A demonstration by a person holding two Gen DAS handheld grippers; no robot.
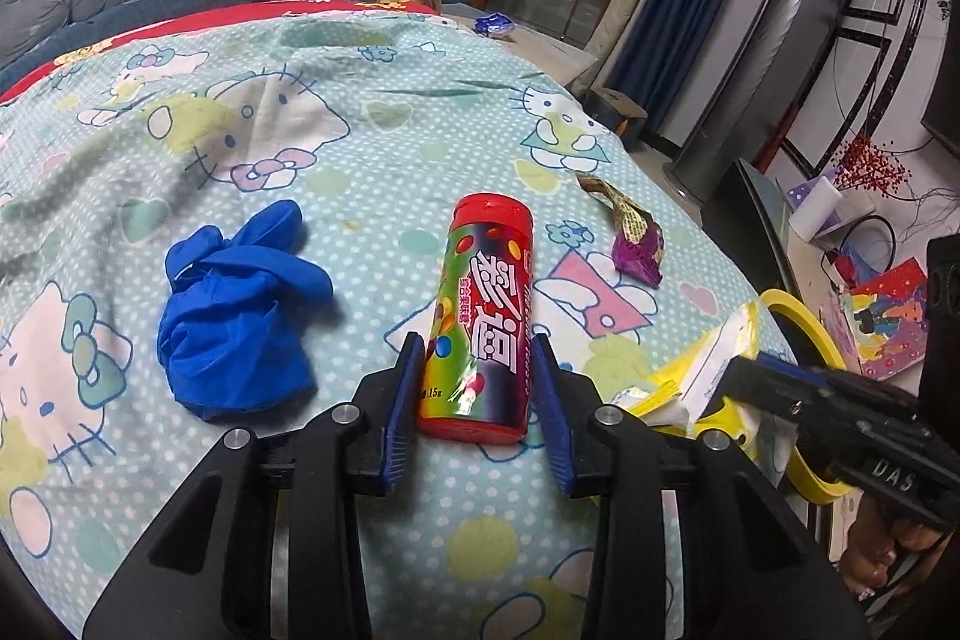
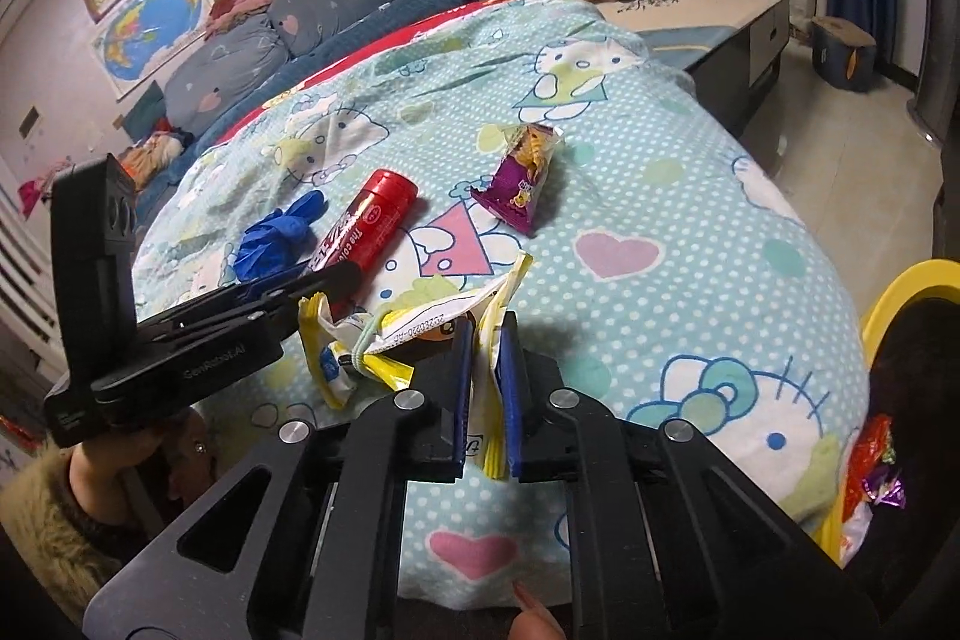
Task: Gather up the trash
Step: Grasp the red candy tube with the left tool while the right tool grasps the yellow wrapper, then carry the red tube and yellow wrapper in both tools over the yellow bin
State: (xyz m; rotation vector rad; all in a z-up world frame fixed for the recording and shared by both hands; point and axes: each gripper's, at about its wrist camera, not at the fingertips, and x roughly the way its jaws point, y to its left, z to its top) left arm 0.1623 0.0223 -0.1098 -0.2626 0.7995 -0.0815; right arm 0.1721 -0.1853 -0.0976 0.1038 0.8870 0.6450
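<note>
The left claw (image 1: 477,370) has its blue pads on either side of a red-capped candy tube (image 1: 480,316), narrowed onto its lower half so that both pads press against the tube's sides. The tube lies flat on a cartoon-cat sheet (image 1: 360,130) spread over the surface below. The right claw (image 2: 487,382) is pinched nearly closed on a crumpled yellow-and-white wrapper (image 2: 420,334), whose torn end hangs down between its pads.

Taking the candy tube as the landmark: a crumpled blue glove (image 1: 234,310) lies on the sheet just to its left in the left wrist view, not touching it. A purple snack packet (image 1: 636,244) lies to the tube's right, beyond its cap end, apart from it. The yellow-and-white wrapper sits near the tube's base end, to the right, with the right claw on it. Farther right of the tube, off the sheet's edge, stands a yellow-rimmed bin (image 2: 900,292) with bright wrappers inside.
</note>
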